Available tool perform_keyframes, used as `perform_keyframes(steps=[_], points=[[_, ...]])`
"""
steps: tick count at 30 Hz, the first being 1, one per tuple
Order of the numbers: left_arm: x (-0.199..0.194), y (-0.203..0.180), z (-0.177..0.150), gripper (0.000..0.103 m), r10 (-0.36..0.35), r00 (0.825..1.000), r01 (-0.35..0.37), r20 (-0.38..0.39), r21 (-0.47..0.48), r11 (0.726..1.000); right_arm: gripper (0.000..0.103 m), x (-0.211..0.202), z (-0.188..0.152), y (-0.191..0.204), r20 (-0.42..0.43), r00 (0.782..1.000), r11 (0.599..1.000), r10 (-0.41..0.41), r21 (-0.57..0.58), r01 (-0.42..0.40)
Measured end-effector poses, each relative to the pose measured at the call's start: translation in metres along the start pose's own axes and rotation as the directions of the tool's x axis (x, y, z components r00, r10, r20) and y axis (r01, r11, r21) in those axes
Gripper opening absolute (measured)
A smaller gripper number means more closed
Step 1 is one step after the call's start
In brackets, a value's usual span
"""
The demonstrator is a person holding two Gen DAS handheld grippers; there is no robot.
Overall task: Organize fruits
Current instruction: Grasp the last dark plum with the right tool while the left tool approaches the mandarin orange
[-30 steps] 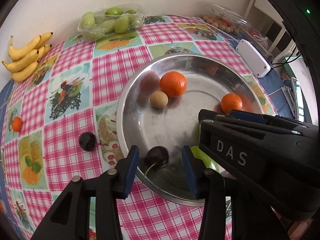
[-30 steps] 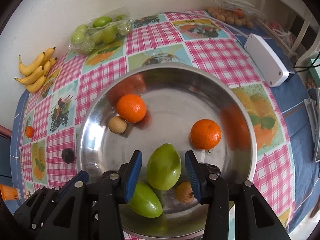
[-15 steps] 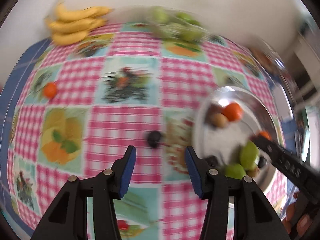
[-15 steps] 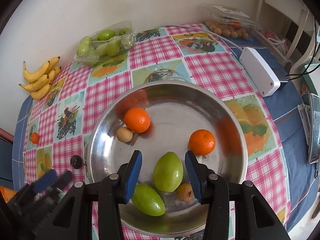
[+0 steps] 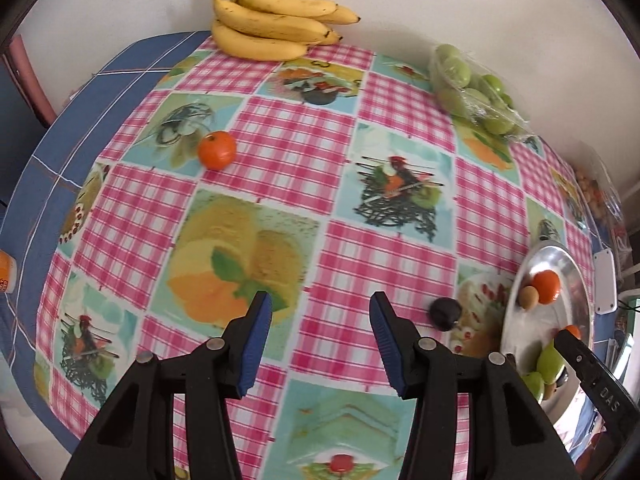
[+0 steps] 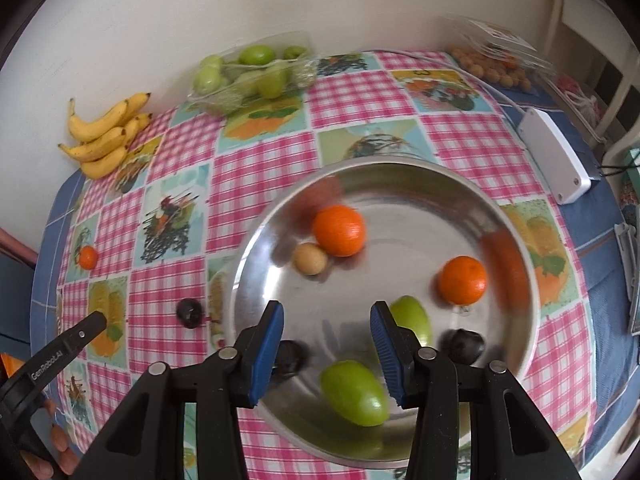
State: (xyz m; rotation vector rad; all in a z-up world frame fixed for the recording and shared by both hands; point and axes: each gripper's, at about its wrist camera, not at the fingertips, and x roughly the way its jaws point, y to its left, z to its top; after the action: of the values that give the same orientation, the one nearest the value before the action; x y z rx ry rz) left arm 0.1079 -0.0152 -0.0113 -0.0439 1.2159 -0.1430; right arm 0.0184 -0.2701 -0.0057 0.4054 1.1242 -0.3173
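Our left gripper is opening, empty, over the cloth; our right gripper is opening, empty, above the bowl.

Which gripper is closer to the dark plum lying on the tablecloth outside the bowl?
Left. The left gripper hangs just beside the dark plum, jaws opening and empty; the right gripper is over the bowl.

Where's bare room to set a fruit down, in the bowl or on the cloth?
Bowl: bare metal in the middle and along the far wall, between the two oranges. Its near side is crowded with green fruit and plums. Cloth: wide bare stretch between the loose orange, bananas and dark plum.
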Motion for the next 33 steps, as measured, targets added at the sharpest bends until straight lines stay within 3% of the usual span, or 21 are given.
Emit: perform_keyframes(steps=[1,5,7,10,13,33], points=[[0.002,0.001,0.001,0.063,0.006,1.000,-0.006,0.000,-0.001,1.000,0.068,0.000,-0.001,0.004,0.001,1.000,1.000,0.002,-0.006,-0.002],[0.003,0.012,0.002,0.071,0.035,0.999,-0.035,0.006,-0.010,0.999,0.069,0.002,-0.003,0.023,0.003,1.000,0.999,0.012,-0.037,-0.012],[0.003,0.018,0.003,0.080,0.054,0.998,-0.053,0.017,-0.020,0.998,0.082,0.004,-0.005,0.033,0.005,1.000,0.998,0.014,-0.055,-0.014],[0.003,0.028,0.005,0.086,0.078,0.997,-0.077,0.025,-0.032,0.997,0.089,0.006,-0.007,0.048,0.010,0.999,0.996,0.031,-0.079,-0.030],[0.004,0.037,0.006,0.086,0.082,0.996,-0.081,0.024,-0.048,0.996,0.103,0.009,-0.009,0.062,0.012,0.999,0.994,0.039,-0.107,-0.038],[0.010,0.072,0.012,0.087,0.052,0.998,-0.050,0.021,-0.107,0.993,0.103,0.020,-0.010,0.109,0.047,0.994,0.977,0.103,-0.190,-0.093]])
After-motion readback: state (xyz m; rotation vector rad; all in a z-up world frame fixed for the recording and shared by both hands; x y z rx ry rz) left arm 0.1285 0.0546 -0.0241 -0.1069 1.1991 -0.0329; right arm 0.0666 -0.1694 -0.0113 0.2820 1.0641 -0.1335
